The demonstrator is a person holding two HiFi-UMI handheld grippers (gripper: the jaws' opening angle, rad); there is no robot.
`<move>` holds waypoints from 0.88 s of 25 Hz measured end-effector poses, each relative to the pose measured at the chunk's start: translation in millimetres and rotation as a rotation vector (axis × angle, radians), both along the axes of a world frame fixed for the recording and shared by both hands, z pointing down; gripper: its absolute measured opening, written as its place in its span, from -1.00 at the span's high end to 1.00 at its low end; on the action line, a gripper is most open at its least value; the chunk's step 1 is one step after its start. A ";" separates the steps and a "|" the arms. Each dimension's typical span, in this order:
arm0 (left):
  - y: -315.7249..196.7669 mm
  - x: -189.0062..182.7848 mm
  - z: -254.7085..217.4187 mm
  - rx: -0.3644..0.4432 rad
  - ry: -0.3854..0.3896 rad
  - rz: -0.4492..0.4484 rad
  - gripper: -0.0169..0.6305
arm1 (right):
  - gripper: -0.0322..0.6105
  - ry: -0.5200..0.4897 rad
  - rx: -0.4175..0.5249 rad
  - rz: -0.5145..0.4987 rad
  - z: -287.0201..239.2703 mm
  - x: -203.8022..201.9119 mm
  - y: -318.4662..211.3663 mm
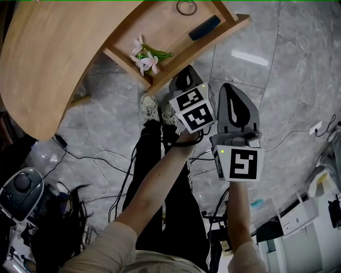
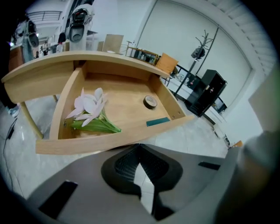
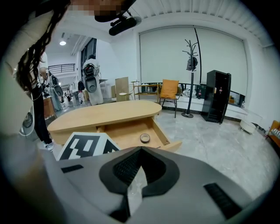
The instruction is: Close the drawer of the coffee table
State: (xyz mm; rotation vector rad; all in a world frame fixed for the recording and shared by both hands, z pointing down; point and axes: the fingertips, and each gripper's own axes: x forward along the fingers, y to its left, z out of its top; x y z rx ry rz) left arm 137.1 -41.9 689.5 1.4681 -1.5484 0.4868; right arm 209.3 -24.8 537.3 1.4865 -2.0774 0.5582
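Observation:
The oval wooden coffee table (image 1: 53, 48) has its drawer (image 1: 197, 56) pulled out over the marble floor. Inside lie a pale flower (image 1: 145, 56), a tape ring (image 1: 186, 7) and a dark flat bar (image 1: 204, 27). My left gripper (image 1: 186, 72) is shut and empty, hovering just in front of the drawer's front panel (image 2: 109, 140), apart from it. The left gripper view shows the flower (image 2: 89, 111), ring (image 2: 150, 102) and bar (image 2: 157, 121) beyond the left gripper (image 2: 139, 146). My right gripper (image 1: 228, 88) is shut and empty, farther back to the right; the right gripper (image 3: 141, 151) looks at the open drawer (image 3: 127, 133).
Cables run over the floor around the person's shoes (image 1: 152, 106). A round grey machine (image 1: 21, 189) stands at lower left and white units (image 1: 303, 224) at lower right. Behind the table stand an orange chair (image 3: 168, 89), a coat stand (image 3: 191, 65) and a black cabinet (image 3: 216, 96).

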 end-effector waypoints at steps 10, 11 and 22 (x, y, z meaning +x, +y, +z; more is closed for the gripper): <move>-1.3 -3.8 8.2 -0.119 0.008 -0.109 0.92 | 0.89 0.005 0.035 -0.002 -12.4 7.3 -11.5; -1.0 -3.7 9.3 -0.129 0.010 -0.113 0.92 | 0.89 0.002 0.042 -0.001 -13.7 6.7 -12.7; 0.2 -3.9 4.9 -0.123 0.005 -0.103 0.93 | 0.89 0.001 0.044 -0.035 -19.9 1.9 -14.3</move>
